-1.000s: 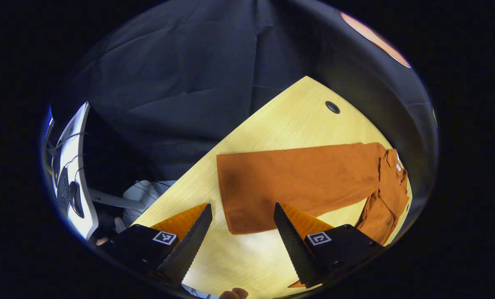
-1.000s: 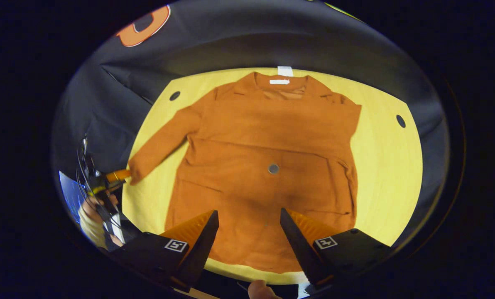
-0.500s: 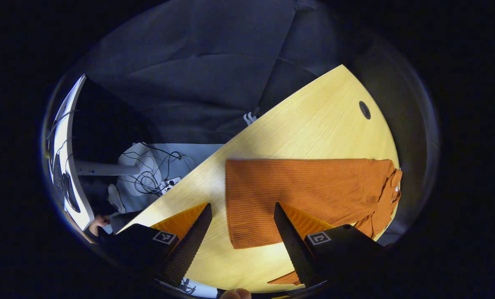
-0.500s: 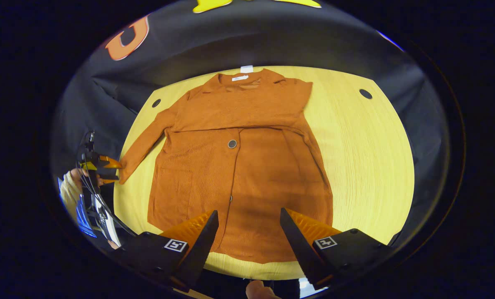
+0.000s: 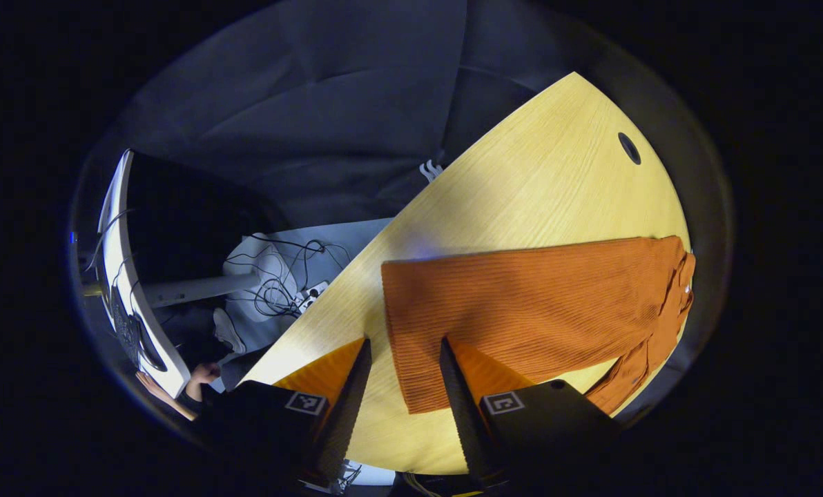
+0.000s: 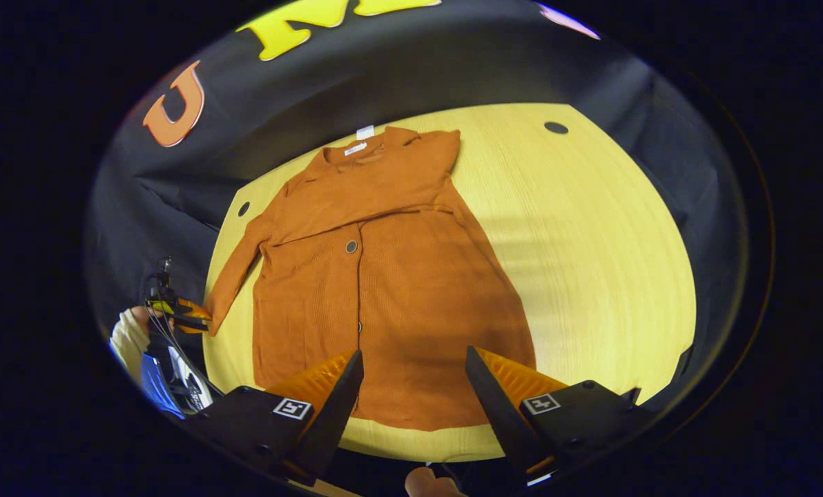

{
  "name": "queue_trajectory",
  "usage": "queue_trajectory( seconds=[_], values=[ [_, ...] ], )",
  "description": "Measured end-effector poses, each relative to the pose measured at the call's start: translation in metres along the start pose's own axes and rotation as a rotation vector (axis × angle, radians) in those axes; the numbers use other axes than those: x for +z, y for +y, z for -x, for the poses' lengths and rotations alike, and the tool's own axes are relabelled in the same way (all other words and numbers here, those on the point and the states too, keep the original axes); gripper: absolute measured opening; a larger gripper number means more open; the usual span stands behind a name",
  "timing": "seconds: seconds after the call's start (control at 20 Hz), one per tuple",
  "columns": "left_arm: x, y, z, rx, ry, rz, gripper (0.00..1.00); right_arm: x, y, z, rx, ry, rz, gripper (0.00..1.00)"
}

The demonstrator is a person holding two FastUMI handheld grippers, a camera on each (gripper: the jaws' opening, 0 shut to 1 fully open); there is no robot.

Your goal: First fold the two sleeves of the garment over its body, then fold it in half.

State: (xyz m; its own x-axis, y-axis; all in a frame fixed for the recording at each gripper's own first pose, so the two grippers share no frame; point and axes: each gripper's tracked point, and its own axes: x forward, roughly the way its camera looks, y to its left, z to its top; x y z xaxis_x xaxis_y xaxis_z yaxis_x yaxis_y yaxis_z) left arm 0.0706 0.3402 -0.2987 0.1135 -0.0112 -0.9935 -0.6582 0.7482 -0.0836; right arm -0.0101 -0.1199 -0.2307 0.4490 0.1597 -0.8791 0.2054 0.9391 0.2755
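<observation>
An orange knit garment (image 6: 398,290) with a dark button (image 6: 351,246) lies flat on the yellow table (image 6: 591,241), collar toward the far wall. One sleeve lies folded across its chest (image 6: 377,186). The other sleeve (image 5: 522,304) stretches out sideways. My left gripper (image 5: 404,342) is open with its fingers close on either side of the cuff edge (image 5: 401,331); the right gripper view shows it at the cuff (image 6: 190,316). My right gripper (image 6: 413,351) hangs open above the hem, holding nothing.
The table has round cable holes (image 6: 555,128) (image 5: 629,148). Beyond its edge on the left side lie floor cables and a white stand (image 5: 266,276), a tall white panel (image 5: 125,290) and a person's hand (image 5: 201,375). Bare table stretches right of the garment.
My left gripper's fingers have drawn closer together around the cuff. My right gripper has swung to the right, so the garment sits further left in its view.
</observation>
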Motion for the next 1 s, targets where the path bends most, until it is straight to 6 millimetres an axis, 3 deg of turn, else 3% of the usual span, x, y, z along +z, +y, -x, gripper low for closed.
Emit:
queue_trajectory(
  seconds=[0.05, 0.1, 0.15, 0.55, 0.6, 0.65, 0.7, 0.75, 0.9, 1.0],
  values=[
    [-0.001, -0.005, 0.001, -0.003, 0.007, 0.003, 0.74, -0.004, -0.004, -0.002, -0.012, 0.011, 0.003, 0.94],
    [-0.002, -0.007, 0.0, -0.002, 0.01, -0.003, 0.57, -0.007, -0.004, -0.003, -0.009, 0.019, 0.01, 0.95],
    [-0.001, -0.007, 0.0, 0.003, 0.011, -0.009, 0.53, -0.01, -0.003, -0.003, -0.008, 0.025, 0.013, 0.94],
    [0.0, -0.011, -0.001, -0.018, 0.029, -0.004, 0.37, -0.009, 0.008, -0.003, 0.014, 0.02, 0.028, 0.94],
    [0.001, -0.011, -0.001, -0.029, 0.025, 0.0, 0.27, -0.009, 0.01, -0.003, 0.022, 0.021, 0.03, 0.94],
    [0.002, -0.012, 0.0, -0.045, 0.023, 0.008, 0.36, -0.009, 0.012, -0.004, 0.027, 0.021, 0.033, 0.94],
    [0.002, -0.011, 0.001, -0.065, 0.009, 0.015, 0.27, -0.01, 0.014, -0.005, 0.03, 0.024, 0.036, 0.94],
    [0.004, -0.01, 0.0, -0.074, -0.002, 0.016, 0.33, -0.011, 0.014, -0.006, 0.022, 0.026, 0.037, 0.94],
    [0.005, -0.01, 0.001, -0.14, -0.034, 0.057, 0.03, -0.018, 0.016, -0.007, 0.026, 0.051, 0.035, 0.94],
    [0.0, -0.018, 0.004, -0.211, -0.024, 0.07, 0.05, -0.022, 0.016, -0.006, 0.032, 0.062, 0.042, 0.94]
  ],
)
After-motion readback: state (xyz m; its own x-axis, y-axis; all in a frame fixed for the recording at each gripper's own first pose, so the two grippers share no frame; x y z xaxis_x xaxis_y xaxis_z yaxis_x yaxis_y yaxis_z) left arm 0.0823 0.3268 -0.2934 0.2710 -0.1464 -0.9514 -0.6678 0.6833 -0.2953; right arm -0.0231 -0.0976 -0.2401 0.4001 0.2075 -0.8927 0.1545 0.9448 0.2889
